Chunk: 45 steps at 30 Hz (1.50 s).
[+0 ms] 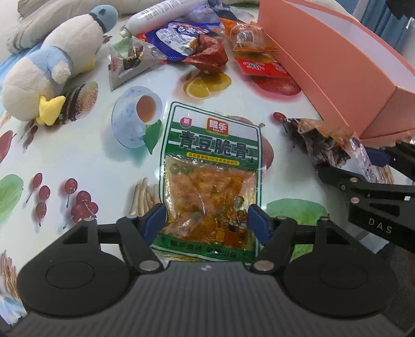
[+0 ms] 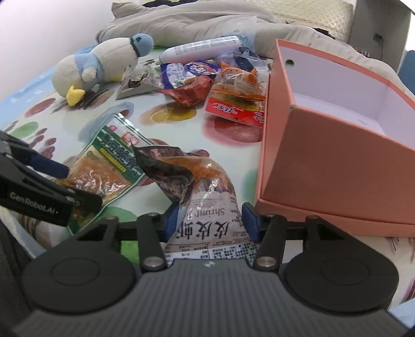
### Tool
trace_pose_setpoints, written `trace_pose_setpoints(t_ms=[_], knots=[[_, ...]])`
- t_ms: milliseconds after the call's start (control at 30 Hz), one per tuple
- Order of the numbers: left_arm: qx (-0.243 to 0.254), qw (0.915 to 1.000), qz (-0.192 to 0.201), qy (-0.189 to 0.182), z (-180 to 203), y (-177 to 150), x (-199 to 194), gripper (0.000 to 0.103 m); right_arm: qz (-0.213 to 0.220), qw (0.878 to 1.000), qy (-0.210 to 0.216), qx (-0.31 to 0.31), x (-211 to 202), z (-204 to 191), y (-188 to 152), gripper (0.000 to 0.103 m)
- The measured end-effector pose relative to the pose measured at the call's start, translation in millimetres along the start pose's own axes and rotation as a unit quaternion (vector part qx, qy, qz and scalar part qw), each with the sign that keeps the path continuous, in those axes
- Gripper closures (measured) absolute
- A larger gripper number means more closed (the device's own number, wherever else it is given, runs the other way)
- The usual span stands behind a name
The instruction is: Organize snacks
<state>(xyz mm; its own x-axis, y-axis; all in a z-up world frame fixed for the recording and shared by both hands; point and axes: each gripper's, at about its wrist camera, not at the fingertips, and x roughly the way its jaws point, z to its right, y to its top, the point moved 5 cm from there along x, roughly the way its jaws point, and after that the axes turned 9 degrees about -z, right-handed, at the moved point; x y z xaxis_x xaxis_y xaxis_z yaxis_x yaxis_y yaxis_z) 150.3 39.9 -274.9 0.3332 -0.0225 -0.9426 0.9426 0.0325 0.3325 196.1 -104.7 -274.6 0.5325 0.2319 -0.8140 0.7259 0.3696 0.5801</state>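
Observation:
A green snack pack (image 1: pixel 211 178) with orange contents lies flat on the fruit-print table; my left gripper (image 1: pixel 206 224) has its blue pads on both sides of the pack's near end, jaws around it. It also shows in the right wrist view (image 2: pixel 109 168). My right gripper (image 2: pixel 210 220) has its pads on both sides of a shrimp snack bag (image 2: pixel 207 197), dark and crumpled at the far end. That bag shows in the left wrist view (image 1: pixel 329 145). An open pink box (image 2: pixel 332 145) stands right of the bag, its white inside showing nothing.
A heap of snack packs (image 2: pixel 207 77) lies at the back: blue, red and orange ones, and a white tube (image 2: pixel 199 49). A plush penguin (image 2: pixel 103 64) lies at the back left. Grey cloth (image 2: pixel 181 20) lies behind the table.

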Motion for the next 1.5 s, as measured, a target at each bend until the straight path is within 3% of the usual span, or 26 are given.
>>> trace_pose_setpoints(t_ms=[300,767,867,1500], knots=[[-0.052,0.9984,0.02,-0.01,-9.1,1.6,-10.7,0.044,0.008,0.999,-0.008,0.034,-15.8,5.4,-0.4,0.056],[-0.114,0.9915,0.059,-0.021,-26.7,2.7,-44.2,0.045,0.028,0.999,-0.003,0.039,-38.1,-0.7,10.3,0.057],[-0.127,0.9893,0.067,-0.023,-31.2,4.7,-52.3,0.045,0.035,0.999,-0.029,0.013,-45.4,-5.1,15.2,0.057],[-0.125,0.9827,0.129,-0.043,-12.5,41.1,-120.6,0.045,0.099,0.994,-0.006,0.038,-105.1,14.2,56.2,0.057]])
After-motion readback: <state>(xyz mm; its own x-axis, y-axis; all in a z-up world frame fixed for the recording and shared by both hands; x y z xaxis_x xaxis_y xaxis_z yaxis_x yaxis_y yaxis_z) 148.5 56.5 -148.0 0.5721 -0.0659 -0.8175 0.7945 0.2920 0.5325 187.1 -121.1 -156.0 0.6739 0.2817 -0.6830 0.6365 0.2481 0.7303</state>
